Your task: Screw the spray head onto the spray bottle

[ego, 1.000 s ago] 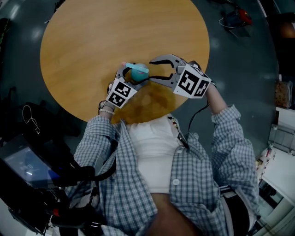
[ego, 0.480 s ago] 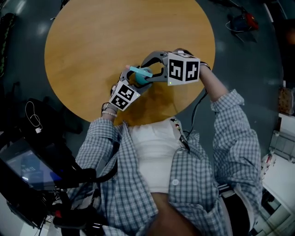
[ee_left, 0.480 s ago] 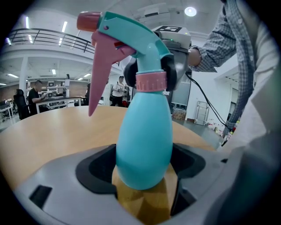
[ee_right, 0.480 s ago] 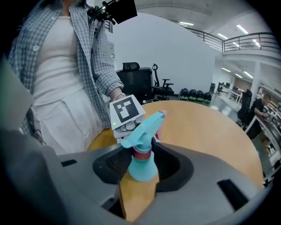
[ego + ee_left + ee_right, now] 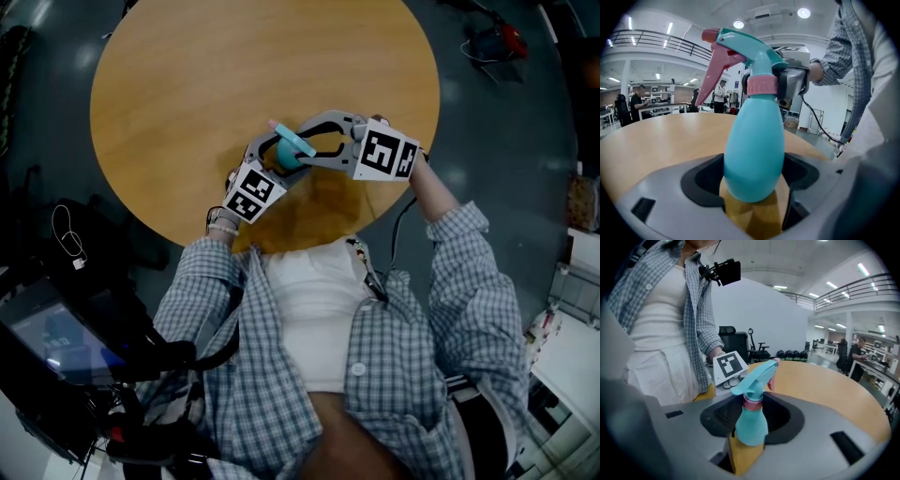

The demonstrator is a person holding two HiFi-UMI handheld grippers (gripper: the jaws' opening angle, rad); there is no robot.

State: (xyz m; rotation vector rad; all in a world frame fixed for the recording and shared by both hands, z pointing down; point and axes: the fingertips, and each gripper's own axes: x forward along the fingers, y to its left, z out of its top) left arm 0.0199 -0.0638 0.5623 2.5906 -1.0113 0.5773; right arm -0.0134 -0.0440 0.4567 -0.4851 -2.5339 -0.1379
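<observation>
The left claw (image 5: 754,164) is gripping the teal spray bottle (image 5: 752,154) low on its rounded body, both dark pads pressing against its sides, and it is holding the bottle roughly upright over the near part of the round wooden tabletop (image 5: 187,94), just in front of the person's chest. Whether the base is touching the wood cannot be told. The teal spray head (image 5: 752,51) is sitting on top of the bottle, its pink collar (image 5: 761,86) lying around the neck and its pink trigger (image 5: 715,65) hanging down on the side away from the person. How far the collar is threaded on is not showing. The right claw (image 5: 753,418) is reaching in from the opposite side at the height of the collar, its jaws standing on either side of the neck. They have just been closing and are now at a middling width. In the right gripper view a dark gap is showing between the collar and the pad on one side, so the claw is bracketing the collar rather than clamping it. In the head view the two claws are meeting tip to tip around the bottle, the right claw's marker cube (image 5: 384,155) facing up.
</observation>
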